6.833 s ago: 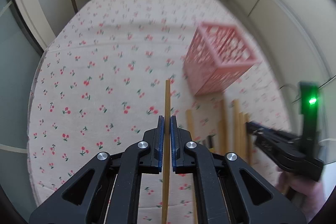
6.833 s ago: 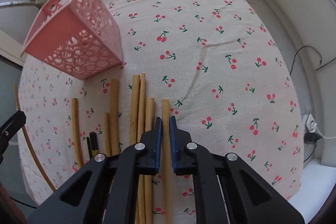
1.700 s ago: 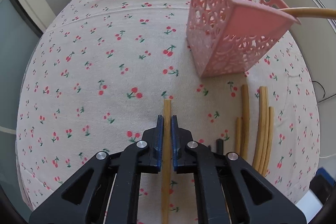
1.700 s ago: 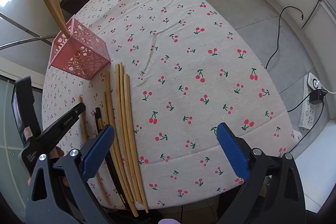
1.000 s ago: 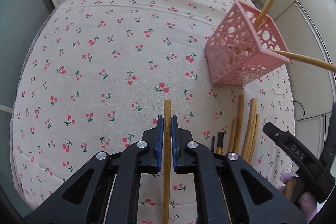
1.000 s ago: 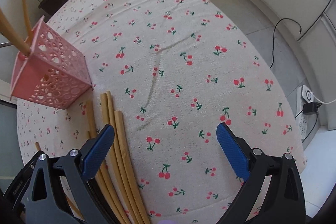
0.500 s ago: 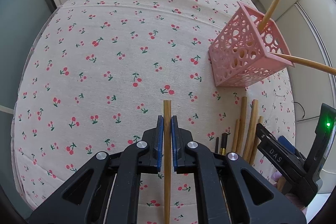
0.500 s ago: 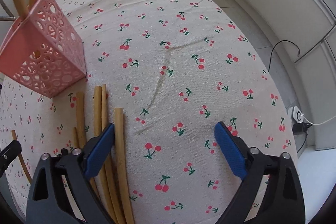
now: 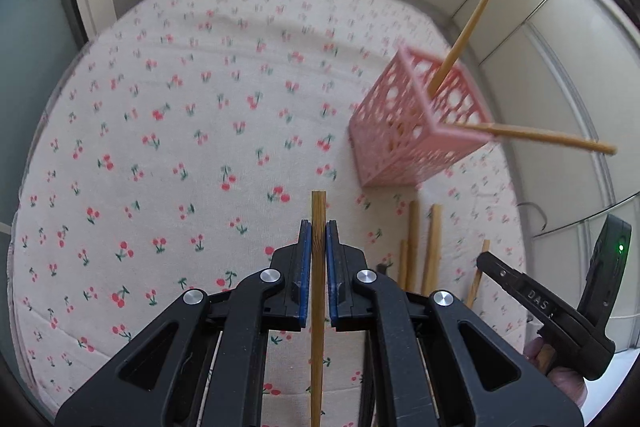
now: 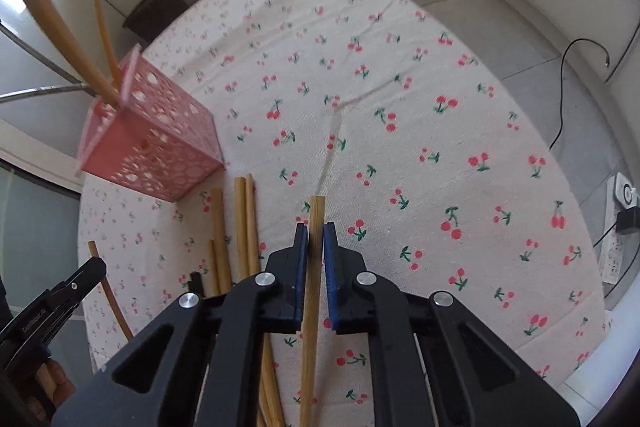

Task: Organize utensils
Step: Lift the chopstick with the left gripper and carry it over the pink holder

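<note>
Two chopsticks are in hand, one per gripper. Left gripper (image 9: pixel 318 241) is pinched on a bamboo chopstick (image 9: pixel 319 211), blunt end poking just past the pads. Right gripper (image 10: pixel 315 243) has just been closing, and its jaws now clamp a second chopstick (image 10: pixel 317 215), which they lift clear of the cloth. Pink basket (image 9: pixel 416 131) stands upright on the cherry tablecloth (image 9: pixel 180 147), ahead and to the right of the left gripper; two sticks (image 9: pixel 468 31) already lean out of it. Loose chopsticks (image 10: pixel 236 223) lie in a row just in front of the basket.

Judgement: next step is delivery. Carry each stick above the rim, tip it near vertical, lower the end inside, then release. Take one hand at a time so the grippers do not cross. Avoid knocking the leaning sticks or nudging the light basket.
</note>
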Demonstrator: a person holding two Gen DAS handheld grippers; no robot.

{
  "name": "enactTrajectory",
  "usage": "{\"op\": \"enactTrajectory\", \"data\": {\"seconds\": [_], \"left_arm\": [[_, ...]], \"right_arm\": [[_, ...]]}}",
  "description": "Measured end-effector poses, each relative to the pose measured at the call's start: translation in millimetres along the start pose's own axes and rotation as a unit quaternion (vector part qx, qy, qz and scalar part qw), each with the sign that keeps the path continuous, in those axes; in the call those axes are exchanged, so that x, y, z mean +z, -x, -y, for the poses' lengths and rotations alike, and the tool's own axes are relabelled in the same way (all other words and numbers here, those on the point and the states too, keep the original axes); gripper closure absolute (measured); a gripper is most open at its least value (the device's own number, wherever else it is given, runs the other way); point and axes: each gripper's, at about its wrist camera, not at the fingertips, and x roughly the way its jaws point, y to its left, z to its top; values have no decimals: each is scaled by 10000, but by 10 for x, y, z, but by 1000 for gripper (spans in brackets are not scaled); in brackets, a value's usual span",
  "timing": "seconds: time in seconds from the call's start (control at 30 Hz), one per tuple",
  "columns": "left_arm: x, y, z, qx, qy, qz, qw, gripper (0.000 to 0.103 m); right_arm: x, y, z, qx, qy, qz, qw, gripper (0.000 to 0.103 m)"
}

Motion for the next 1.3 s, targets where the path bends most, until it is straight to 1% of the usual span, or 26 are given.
{"op": "enactTrajectory", "data": {"seconds": [0.13, 0.3, 0.43, 0.53, 0.63, 0.73, 0.8, 0.87, 0.93, 1.03, 1.13, 1.23, 1.3], "left_arm": [[19, 321, 63, -265, -139, 497, 9983, 96], [-44, 745, 149, -408, -402, 987, 9935, 96], [-136, 1116, 192, -568, -581, 1361, 9874, 96], [-220, 1392, 234, -633, -722, 1670, 9813, 96], [-230, 1636, 240, -682, -727, 1917, 9764, 96], [-135, 1866, 254, -756, -646, 2183, 9708, 96], [-46, 2003, 288, -761, -623, 2357, 9668, 96], [76, 2149, 337, -789, -575, 2550, 9620, 96], [224, 2248, 386, -809, -508, 2685, 9585, 96], [446, 2317, 468, -869, -375, 2853, 9538, 96], [623, 2301, 586, -895, -318, 2996, 9493, 96], [758, 2157, 714, -739, -367, 3071, 9481, 96], [825, 2023, 762, -661, -372, 3044, 9495, 96]], "right_arm": [[53, 370, -18, 215, 91, 462, 9987, 95], [10, 890, 72, 367, 187, 962, 9945, 95], [-14, 1280, 103, 376, 268, 1357, 9897, 95], [-1, 1542, 115, 484, 253, 1617, 9853, 95], [27, 1825, 101, 474, 269, 1936, 9796, 95], [101, 2120, 86, 480, 222, 2259, 9727, 95], [205, 2335, 80, 521, 150, 2503, 9666, 95], [354, 2567, 67, 607, 44, 2801, 9580, 95], [512, 2772, 53, 721, -67, 3055, 9494, 95], [778, 3044, -16, 1076, -223, 3408, 9337, 95], [925, 3171, -89, 1335, -317, 3624, 9219, 95], [1003, 3160, -159, 1502, -370, 3721, 9152, 95], [1059, 3072, -217, 1577, -386, 3687, 9152, 95]]}}
